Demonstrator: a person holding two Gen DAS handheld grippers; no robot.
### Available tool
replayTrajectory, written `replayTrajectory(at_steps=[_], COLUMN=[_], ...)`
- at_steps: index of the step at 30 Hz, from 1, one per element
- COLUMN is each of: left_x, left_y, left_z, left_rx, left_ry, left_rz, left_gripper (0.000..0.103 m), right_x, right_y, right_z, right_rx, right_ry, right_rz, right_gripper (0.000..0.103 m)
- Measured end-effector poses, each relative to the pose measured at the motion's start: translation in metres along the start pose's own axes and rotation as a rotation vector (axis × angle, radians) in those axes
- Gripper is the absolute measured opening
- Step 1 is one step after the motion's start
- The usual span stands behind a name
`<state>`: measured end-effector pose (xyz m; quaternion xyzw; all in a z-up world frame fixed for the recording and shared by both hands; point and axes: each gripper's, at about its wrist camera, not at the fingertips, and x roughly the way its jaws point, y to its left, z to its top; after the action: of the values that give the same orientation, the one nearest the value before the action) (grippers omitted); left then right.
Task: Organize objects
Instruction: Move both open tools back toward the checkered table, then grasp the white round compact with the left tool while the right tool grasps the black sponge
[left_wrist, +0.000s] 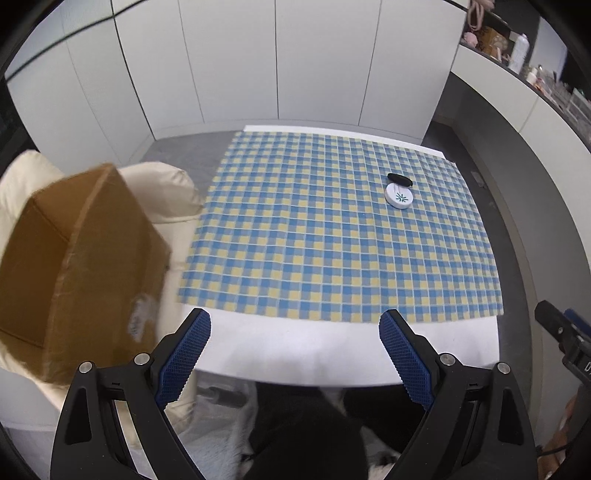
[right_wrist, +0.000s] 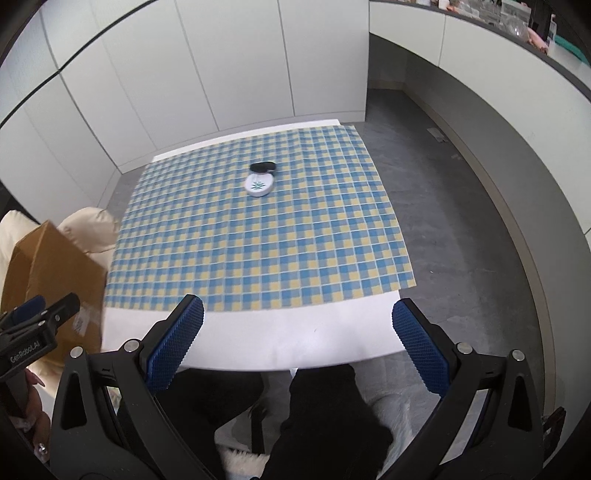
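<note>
Setting: white panelled walls behind a white table (left_wrist: 332, 343), its far part covered by a blue-and-yellow checked cloth (left_wrist: 314, 240); grey floor around it.

Item 1: white round case (left_wrist: 398, 196) with a green sprig mark, lying flat on the cloth toward the far side.

Item 2: black oval object (left_wrist: 400, 180), touching or just behind the white case at its 12 o'clock; long axis runs roughly 10-to-4 o'clock in the left wrist view and close to 9-to-3 in the right wrist view. What it is cannot be told.

Item 3: cardboard box (left_wrist: 74, 266), off the table's left edge, resting on cream cushions (left_wrist: 162, 192); blurred.

Item 4: left gripper (left_wrist: 295, 354), fingers spread wide, nothing between the pads, hovering over the table's near edge. The pair of objects lies at about 1 o'clock from it, well apart.

Item 5: right gripper (right_wrist: 297, 341), fingers likewise spread wide and empty, over the same near edge. The pair lies at about 11 to 12 o'clock from it, well apart.

Assessment: both objects sit between the two grippers' lines, a little closer to dead ahead for the right one; neither hand is clearly nearer. Reaching either object calls for a long forward advance. With the two touching, closing on one risks nudging the other.
</note>
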<state>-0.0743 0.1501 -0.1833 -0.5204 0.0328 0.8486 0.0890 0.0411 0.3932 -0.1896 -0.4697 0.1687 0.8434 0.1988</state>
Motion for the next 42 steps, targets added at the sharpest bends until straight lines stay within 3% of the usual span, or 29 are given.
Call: replayTrajectory(at_steps=[8,12,18,22,31,34,37,42], left_x=[0.067,0.114,0.2,0.237,0.284,0.291,0.3,0.311], left_y=[-0.043,-0.072,-0.105,-0.13,-0.157,-0.161,-0.175,-0.191], left_z=[0.037,0.058,0.091,0.104,0.127,0.136,0.148,0.158], left_rx=[0.035,0.076,0.029,0.061,0.028,-0.02,-0.047,-0.03], left_ry=[0.002,-0.013,0.061,0.056,0.053,0.061,0.064,0.045], left_rz=[-0.021,0.039,-0.005,0.052,0.024,0.037,-0.005,0.015], left_gripper=[0.093,0.093,0.093,0.093,0.095,0.095,0.095,0.096], right_x=[0.064,0.099,0.159,0.192,0.254,0.264,0.273,0.277], right_y=[-0.031,-0.041,-0.055,-0.062,-0.086,-0.089,-0.087,-0.082], right_z=[0.028,0.047,0.063,0.065,0.103,0.117,0.127,0.13], right_rx=[0.032,0.033,0.067,0.061,0.06,0.064,0.048,0.043], right_ry=[0.026,0.024,0.089,0.107,0.102,0.094,0.098,0.099], right_rz=[-0.015,-0.024,-0.004,-0.007,0.003,0.015,0.013,0.037], right_gripper=[0.103,0.103,0.103,0.103,0.103,0.103,0.103,0.103])
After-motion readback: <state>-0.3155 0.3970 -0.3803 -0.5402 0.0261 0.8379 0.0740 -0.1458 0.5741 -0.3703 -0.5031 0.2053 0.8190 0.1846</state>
